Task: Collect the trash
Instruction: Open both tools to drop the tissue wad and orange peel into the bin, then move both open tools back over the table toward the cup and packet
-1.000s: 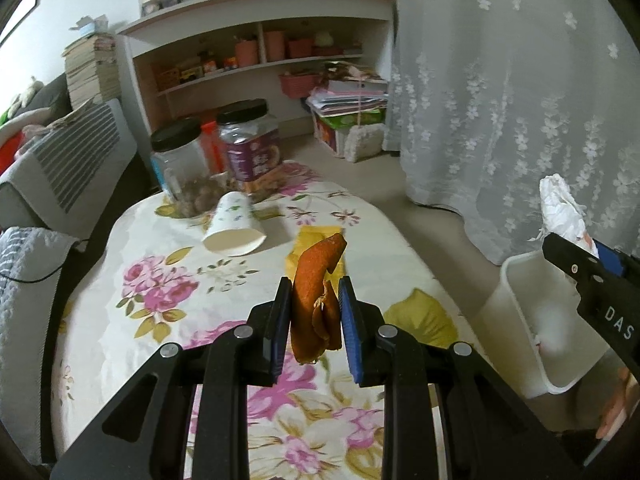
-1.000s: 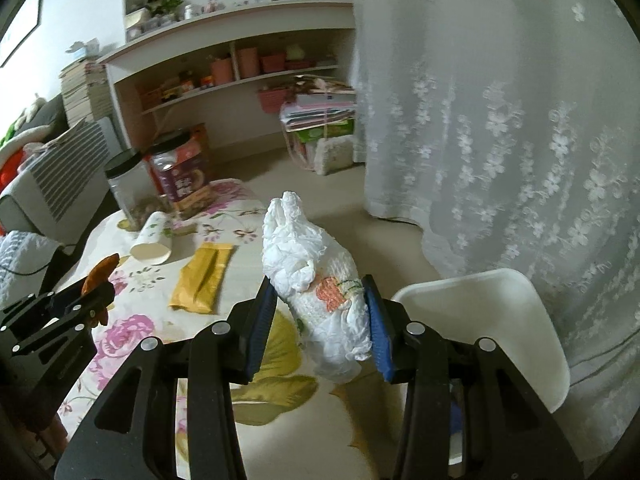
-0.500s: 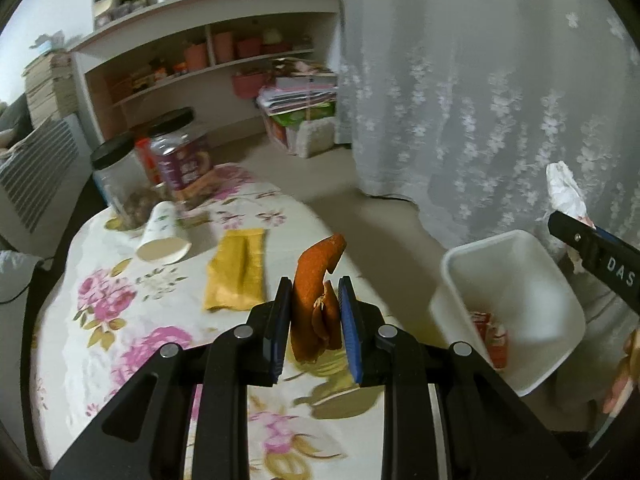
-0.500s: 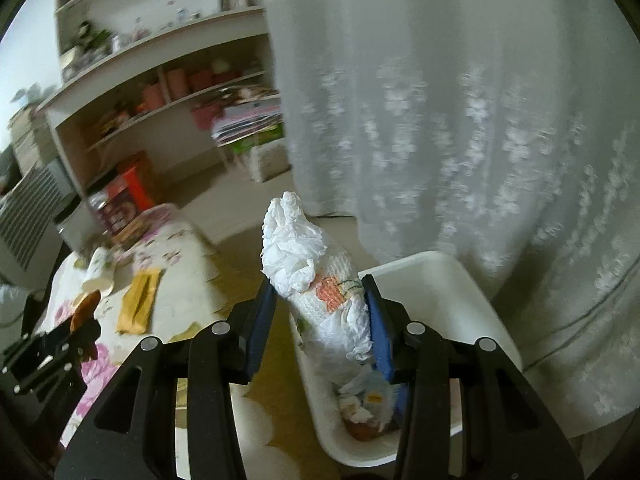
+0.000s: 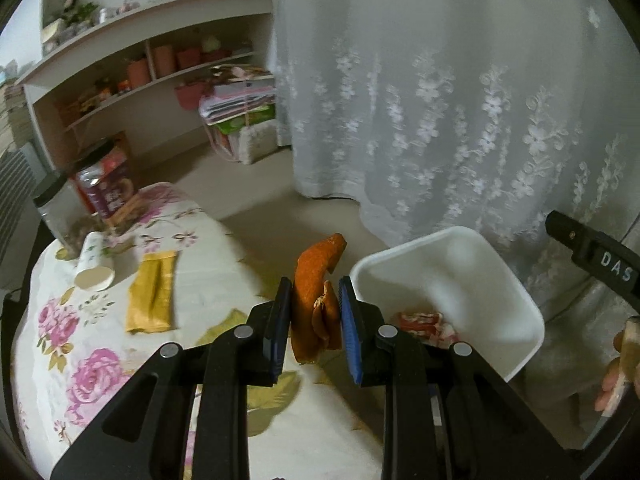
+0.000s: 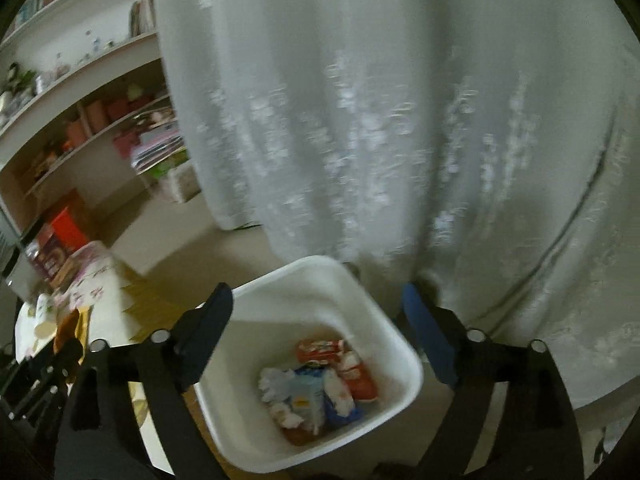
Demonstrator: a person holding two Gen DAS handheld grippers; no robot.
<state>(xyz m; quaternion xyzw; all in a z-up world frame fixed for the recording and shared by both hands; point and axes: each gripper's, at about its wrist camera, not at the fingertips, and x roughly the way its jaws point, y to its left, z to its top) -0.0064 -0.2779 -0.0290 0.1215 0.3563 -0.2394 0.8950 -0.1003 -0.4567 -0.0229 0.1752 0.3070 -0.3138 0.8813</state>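
My left gripper (image 5: 314, 312) is shut on an orange peel (image 5: 314, 280) and holds it at the table's right edge, just left of the white trash bin (image 5: 516, 292). My right gripper (image 6: 318, 322) is open and empty right above the same bin (image 6: 404, 354), which holds white crumpled tissue (image 6: 276, 384) and several wrappers (image 6: 320, 350). A yellow wrapper (image 5: 152, 292) and a tipped paper cup (image 5: 94, 268) lie on the floral table (image 5: 60, 340).
Two jars (image 5: 106, 186) stand at the table's far end. A white lace curtain (image 5: 440, 100) hangs right behind the bin. Shelves (image 5: 132, 72) with boxes stand at the back left. The right gripper's body (image 5: 596, 256) shows right of the bin.
My right gripper has swung over the bin and opened; the white tissue wad it held is gone from its jaws. My left gripper has carried the peel rightward toward the bin.
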